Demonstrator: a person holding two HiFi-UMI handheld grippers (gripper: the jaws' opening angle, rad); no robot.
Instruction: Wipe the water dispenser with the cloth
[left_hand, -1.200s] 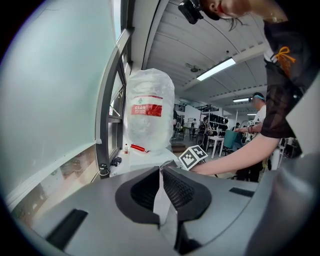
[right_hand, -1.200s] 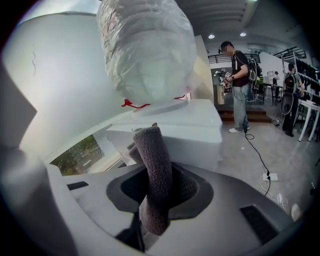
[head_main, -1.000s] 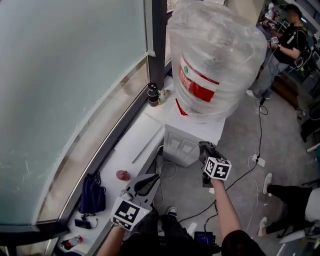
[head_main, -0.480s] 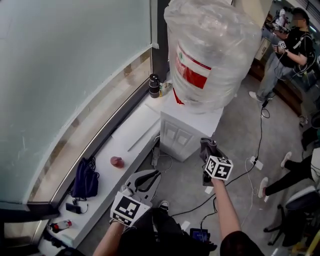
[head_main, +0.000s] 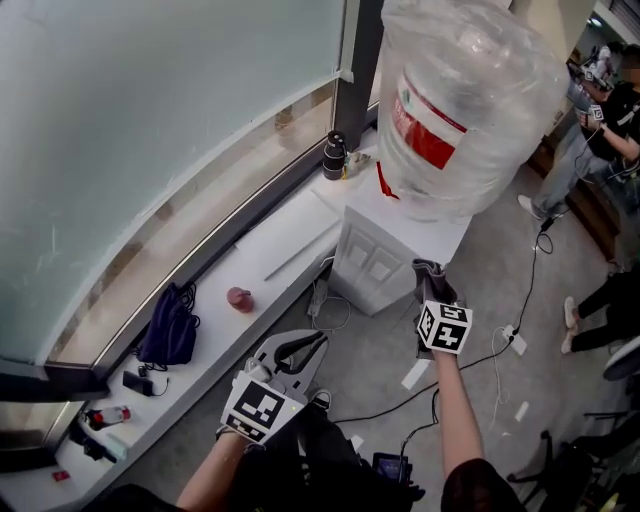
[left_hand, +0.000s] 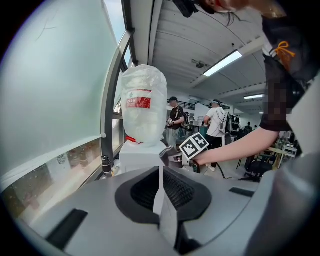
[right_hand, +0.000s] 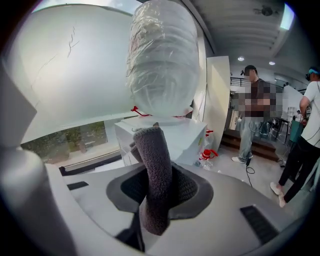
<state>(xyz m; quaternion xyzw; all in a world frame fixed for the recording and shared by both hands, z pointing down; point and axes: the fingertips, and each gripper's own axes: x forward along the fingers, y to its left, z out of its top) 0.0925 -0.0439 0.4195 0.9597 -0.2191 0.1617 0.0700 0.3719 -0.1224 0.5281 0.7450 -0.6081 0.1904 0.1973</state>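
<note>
On the white window ledge (head_main: 265, 270) at far left a dark bag (head_main: 168, 325) and a small red object (head_main: 239, 298) are noted, well apart from the work. The left gripper (head_main: 300, 350) is held low over the floor, short of the water dispenser (head_main: 385, 255); in the left gripper view its jaws are seen pressed together with nothing between them, so it is taken as idle. A dark flask (head_main: 335, 155) is seen on the ledge just beside the dispenser's back corner. The dispenser itself is a white cabinet topped by a large plastic-wrapped bottle (head_main: 460, 90). At the right, the cloth (head_main: 432, 272), dark grey and fleecy, is clamped in the right gripper (head_main: 430, 290) and stands up out of the jaws, pointed at the cabinet's near corner; it is close to the white surface, but contact cannot be confirmed. Step in hand is judged to be the approach, with wiping not yet begun. For the next move, the cloth needs to be pressed flat against a cabinet face and drawn across it, with the bottle left undisturbed. Other people (head_main: 600, 120) are seen farther right.
</note>
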